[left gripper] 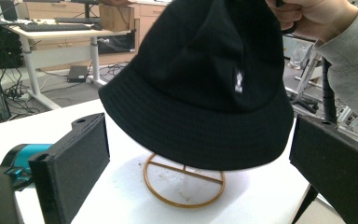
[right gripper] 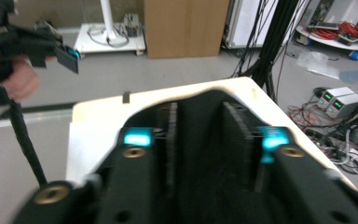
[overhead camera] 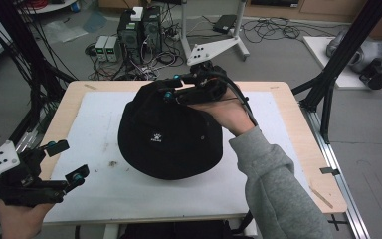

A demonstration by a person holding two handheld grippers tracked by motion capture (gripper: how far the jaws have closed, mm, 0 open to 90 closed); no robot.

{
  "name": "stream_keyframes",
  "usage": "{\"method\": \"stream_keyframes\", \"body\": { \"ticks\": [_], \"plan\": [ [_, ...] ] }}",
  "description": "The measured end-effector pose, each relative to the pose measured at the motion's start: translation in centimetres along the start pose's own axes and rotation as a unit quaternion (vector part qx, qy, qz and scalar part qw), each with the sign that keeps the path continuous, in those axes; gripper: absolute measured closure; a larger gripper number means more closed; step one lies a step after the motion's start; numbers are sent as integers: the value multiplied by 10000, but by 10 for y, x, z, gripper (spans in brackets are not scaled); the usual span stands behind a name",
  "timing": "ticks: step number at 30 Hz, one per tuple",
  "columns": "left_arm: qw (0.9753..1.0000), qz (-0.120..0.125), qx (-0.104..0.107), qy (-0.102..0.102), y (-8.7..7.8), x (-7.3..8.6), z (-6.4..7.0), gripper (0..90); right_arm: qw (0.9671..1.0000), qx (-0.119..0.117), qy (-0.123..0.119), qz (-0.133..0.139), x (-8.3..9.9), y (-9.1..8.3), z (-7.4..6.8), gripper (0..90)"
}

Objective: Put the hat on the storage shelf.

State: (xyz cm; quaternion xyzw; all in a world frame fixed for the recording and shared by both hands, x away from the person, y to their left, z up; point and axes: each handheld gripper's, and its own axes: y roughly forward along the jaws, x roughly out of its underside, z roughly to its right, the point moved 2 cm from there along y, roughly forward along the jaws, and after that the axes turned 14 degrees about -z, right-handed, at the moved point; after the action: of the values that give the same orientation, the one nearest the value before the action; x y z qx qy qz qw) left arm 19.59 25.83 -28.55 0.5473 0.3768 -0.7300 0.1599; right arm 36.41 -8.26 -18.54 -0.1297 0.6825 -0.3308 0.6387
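From the high view, a black fabric bucket hat [overhead camera: 171,134] sits at the middle of the frame, soft and rounded, with a small white logo on its crown. The right gripper [overhead camera: 176,90] reaches in from the upper centre and pinches the far top of the hat between its jaws, a grey-sleeved arm behind it. The left gripper [overhead camera: 68,162] sits at the lower left of the frame, its jaws wide apart and holding nothing, well apart from the hat. The desk [overhead camera: 288,124] is pale wood with a white mat [overhead camera: 104,189] over most of it, slightly scuffed. Beyond it, at the top of the frame, the grey floor carries tangled cables and computer boxes [overhead camera: 139,30].

In the left gripper view, the two flat black jaws stand at the lower left and right edges, rough-textured pads facing in, with open space between them. The hat [left gripper: 200,88] hangs at the centre, brim drooping, above a thin brass-coloured wire ring stand [left gripper: 184,182] that rests on the white mat. A hand [left gripper: 307,16] at the upper right grips the crown.

In the right gripper view, the jaws rise from the bottom centre, close together, with black cloth of the hat [right gripper: 198,140] clamped between their ribbed pads. The left gripper [right gripper: 51,49] shows at the upper left. A cardboard box [right gripper: 184,25] stands on the floor at top centre.
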Motion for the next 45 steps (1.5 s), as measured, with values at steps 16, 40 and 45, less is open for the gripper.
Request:
{"method": "stream_keyframes", "body": {
  "ticks": [16,40,45],
  "plan": [
    [10000,1,10,-2,0,0,0,51,9977,145,392,538,-1,-7,8,102],
    [10000,23,18,3,2,-3,-2,51,9951,458,554,674,22,-42,19,102],
    [10000,-6,37,5,5,-3,-3,51,9942,560,585,707,30,-51,22,102]
  ]
}}
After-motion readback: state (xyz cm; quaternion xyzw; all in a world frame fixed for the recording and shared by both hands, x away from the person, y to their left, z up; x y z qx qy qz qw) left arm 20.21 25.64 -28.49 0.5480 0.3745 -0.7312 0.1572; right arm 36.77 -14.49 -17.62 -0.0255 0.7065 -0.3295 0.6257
